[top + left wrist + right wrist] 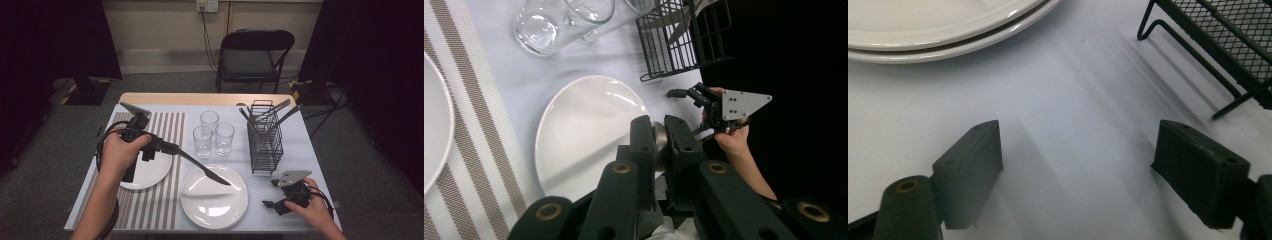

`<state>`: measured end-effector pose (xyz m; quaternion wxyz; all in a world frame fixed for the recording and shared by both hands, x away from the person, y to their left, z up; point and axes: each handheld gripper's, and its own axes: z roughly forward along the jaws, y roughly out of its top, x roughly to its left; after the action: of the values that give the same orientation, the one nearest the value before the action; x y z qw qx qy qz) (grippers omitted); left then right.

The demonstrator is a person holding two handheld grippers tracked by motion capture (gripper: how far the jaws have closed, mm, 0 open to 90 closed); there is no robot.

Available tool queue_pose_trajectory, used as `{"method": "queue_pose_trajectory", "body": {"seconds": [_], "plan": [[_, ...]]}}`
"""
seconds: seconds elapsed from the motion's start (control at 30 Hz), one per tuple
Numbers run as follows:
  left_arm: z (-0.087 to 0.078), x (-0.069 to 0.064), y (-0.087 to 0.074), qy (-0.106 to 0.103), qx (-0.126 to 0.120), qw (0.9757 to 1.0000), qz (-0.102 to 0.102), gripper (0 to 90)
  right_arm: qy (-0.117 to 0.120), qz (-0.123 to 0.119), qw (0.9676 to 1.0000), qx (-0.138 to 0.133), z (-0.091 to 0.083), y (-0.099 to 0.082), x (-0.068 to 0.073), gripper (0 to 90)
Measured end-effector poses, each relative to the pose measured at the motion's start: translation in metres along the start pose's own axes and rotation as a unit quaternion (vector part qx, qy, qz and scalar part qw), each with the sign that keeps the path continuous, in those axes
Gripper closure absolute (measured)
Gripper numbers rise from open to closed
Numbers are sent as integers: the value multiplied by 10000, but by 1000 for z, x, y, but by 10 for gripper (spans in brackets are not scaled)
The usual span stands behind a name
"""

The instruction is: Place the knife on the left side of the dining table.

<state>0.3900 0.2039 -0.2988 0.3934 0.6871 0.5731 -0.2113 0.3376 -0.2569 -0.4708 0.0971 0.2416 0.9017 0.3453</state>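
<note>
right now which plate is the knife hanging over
The plate in front of the glasses: the knife in the left gripper points across it.

We see two plates on the table (150, 102): the left plate (152, 172) on the striped mat (172, 130), the right plate (215, 200) just beside it. Three glasses (212, 135) stand behind the right plate, the cutlery rack (265, 142) to their right, a chair (252, 55) behind the table.

bare cloth (1068, 100) – plate (938, 25), rack (1228, 35) flanking
</note>
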Motion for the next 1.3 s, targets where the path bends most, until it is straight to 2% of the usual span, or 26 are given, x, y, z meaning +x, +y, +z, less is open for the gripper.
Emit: {"method": "queue_pose_trajectory", "body": {"seconds": [0.1, 0.2, 0.23, 0.4, 0.7, 0.87, 0.9, 0.93, 1.0, 1.07, 1.1, 1.2, 1.23, 1.3], "plan": [[-6, 3, -2, -20, -2, 10000, -1, 839, 7, 44, 10000, -28, 0, -1, 0, 183], [-13, 6, -5, 3, -110, 9999, -91, 839, 3, 63, 9999, -93, 0, -3, 0, 181], [-15, 7, -5, -6, -88, 9999, -51, 838, 13, 64, 9999, -140, 0, -4, 0, 181], [-28, 11, -9, 28, -153, 9998, -102, 839, 15, 50, 9993, -362, 0, -9, 0, 181], [-46, 17, -18, 100, -284, 9992, -260, 839, 35, 63, 9993, -367, 1, -10, 0, 175], [-54, 22, -23, 55, -330, 9991, -261, 839, 42, 58, 9993, -365, 1, -10, 0, 174], [-55, 22, -24, 114, -361, 9987, -354, 839, 42, 56, 9993, -364, 1, -10, 0, 174], [-57, 24, -25, 113, -331, 9989, -296, 839, 43, 56, 9993, -362, 1, -10, 0, 174], [-59, 26, -26, 111, -346, 9988, -321, 839, 53, 71, 9993, -361, 1, -9, 0, 167], [-62, 28, -28, 126, -365, 9985, -380, 839, 79, 89, 9994, -321, 1, -8, 0, 145], [-64, 30, -29, 148, -368, 9987, -325, 839, 70, 84, 9995, -293, 1, -8, 1, 144], [-68, 32, -32, 160, -416, 9980, -451, 839, 82, 115, 9996, -227, 1, -6, 0, 144], [-68, 34, -32, 135, -418, 9981, -422, 839, 107, 129, 9996, -237, 1, -5, 0, 144], [-72, 35, -34, 219, -421, 9978, -465, 839, 157, 182, 9995, -199, 1, -4, -2, 145]]}}
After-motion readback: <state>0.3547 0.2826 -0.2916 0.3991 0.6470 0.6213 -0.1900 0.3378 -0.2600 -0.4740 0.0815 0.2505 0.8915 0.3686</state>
